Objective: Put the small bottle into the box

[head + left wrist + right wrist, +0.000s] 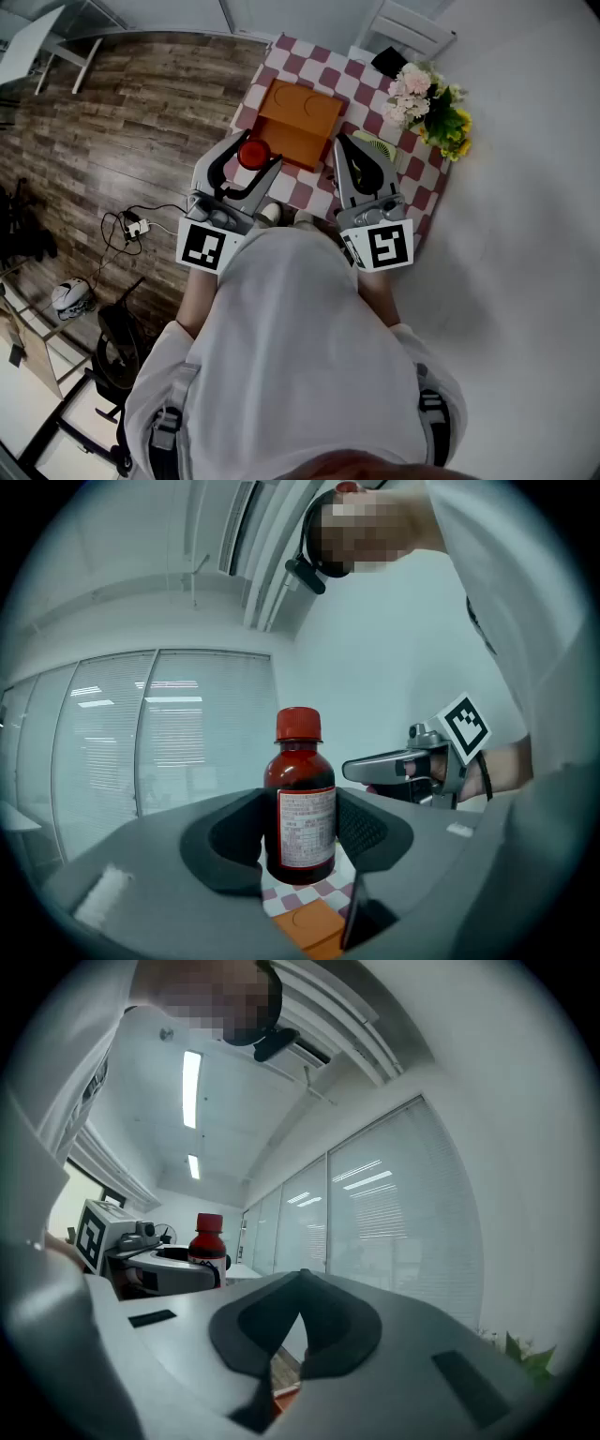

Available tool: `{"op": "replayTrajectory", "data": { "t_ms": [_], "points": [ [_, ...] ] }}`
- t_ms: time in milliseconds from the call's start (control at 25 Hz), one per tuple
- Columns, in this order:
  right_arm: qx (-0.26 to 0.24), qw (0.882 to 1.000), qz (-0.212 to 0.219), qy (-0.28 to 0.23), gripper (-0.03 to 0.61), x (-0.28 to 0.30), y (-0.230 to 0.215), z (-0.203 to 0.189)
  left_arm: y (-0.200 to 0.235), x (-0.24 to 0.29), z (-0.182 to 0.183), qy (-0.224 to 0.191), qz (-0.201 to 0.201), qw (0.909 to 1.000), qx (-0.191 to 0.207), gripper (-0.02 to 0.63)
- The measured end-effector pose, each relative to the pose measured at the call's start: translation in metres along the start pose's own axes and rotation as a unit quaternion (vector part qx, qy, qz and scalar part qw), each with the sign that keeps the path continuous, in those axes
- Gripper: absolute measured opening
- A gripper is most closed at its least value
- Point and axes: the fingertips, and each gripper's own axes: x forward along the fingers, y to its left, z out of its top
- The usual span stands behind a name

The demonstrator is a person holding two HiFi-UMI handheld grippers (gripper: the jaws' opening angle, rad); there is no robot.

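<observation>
The room over the orange box (298, 120) looks free, I think. The right claw (343, 148) sits just beside its right edge; flowers (429, 105) stand farther right.

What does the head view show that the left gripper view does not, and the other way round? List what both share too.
Head view only: the flowers, the wooden floor. Left gripper view only: the printed label on the small bottle, the window blinds. Both: the small bottle clamped in the left hand-held gripper, the right hand-held gripper, the orange box on checked cloth.
</observation>
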Motion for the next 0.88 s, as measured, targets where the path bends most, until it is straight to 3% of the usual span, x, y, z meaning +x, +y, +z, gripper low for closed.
{"op": "replayTrajectory", "data": {
  "t_ms": [280, 760, 880],
  "points": [
    [0.0, 1.0, -0.01, 0.001, 0.002, -0.013, -0.019, -0.005, -0.008, 0.005, 0.001, 0.012, 0.009, 0.9999, 0.005, 0.221],
    [0.016, 0.999, 0.046, 0.015, 0.002, -0.002, 0.004, -0.028, 0.001, -0.041, -0.023, 0.034, 0.101, 0.9943, -0.006, 0.221],
    [0.014, 0.998, 0.053, 0.032, 0.002, 0.008, 0.014, -0.032, 0.018, -0.051, -0.039, 0.028, 0.11, 0.9931, -0.028, 0.221]
  ]
}}
